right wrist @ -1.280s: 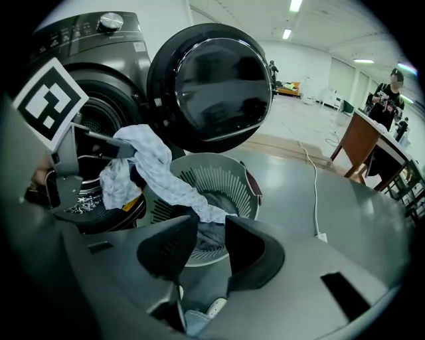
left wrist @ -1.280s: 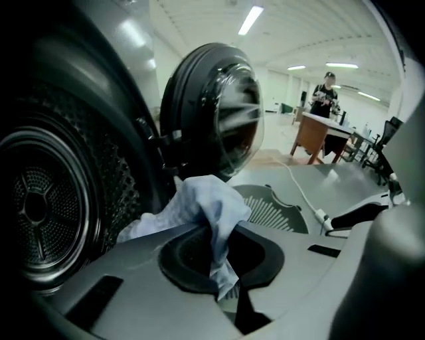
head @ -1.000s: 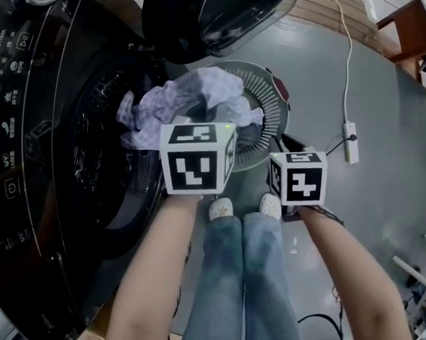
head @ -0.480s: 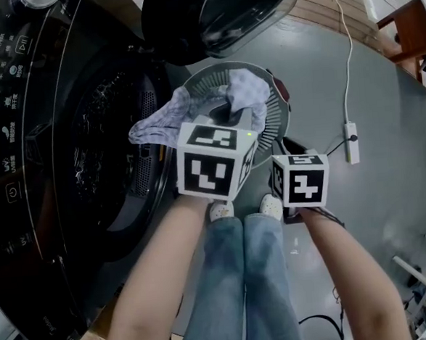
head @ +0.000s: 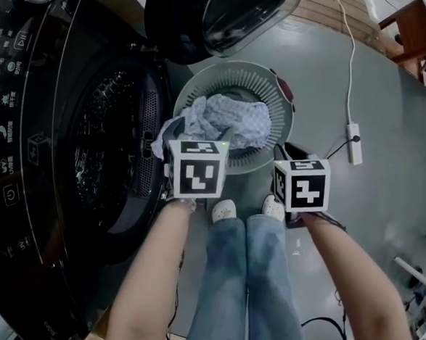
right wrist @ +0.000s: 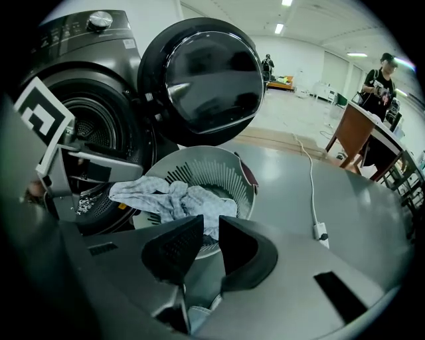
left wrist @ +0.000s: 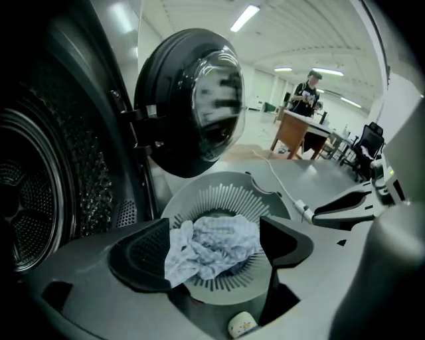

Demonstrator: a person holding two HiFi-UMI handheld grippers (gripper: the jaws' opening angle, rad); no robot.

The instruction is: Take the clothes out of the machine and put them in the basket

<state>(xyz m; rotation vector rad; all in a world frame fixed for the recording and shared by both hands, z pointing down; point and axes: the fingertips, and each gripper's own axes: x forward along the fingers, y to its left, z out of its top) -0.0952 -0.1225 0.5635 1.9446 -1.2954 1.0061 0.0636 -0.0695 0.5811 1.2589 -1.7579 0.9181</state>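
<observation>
**Item: cloth**. One piece, pale with a fine blue-white check, thin and soft, heavily crumpled. It lies inside the basket, heaped toward the side nearest the machine. One end trails over the basket's rim on that side. Whether anything lies under it in the basket cannot be told.

**Item: basket.** Round, grey, slotted wall, standing on the floor just in front of the machine's opening and below its open door.

**Item: left gripper**. It hangs over the near rim of the basket. Its jaws have just been opening and now stand wide apart. The cloth shows between them but lies below in the basket, and no pad presses it, so it looks released.

**Item: right gripper**. It is beside the basket, on the side away from the machine. Its jaws are drawn nearly together with a narrow gap and have hold of nothing.

**Progress.**
- Done, by appearance: this cloth is out of the machine and in the basket.
- Left: the trailing end may want tucking in.
- The drum, so far as its dark inside shows, holds no further clothes. If so, the task is at or near its end.
</observation>
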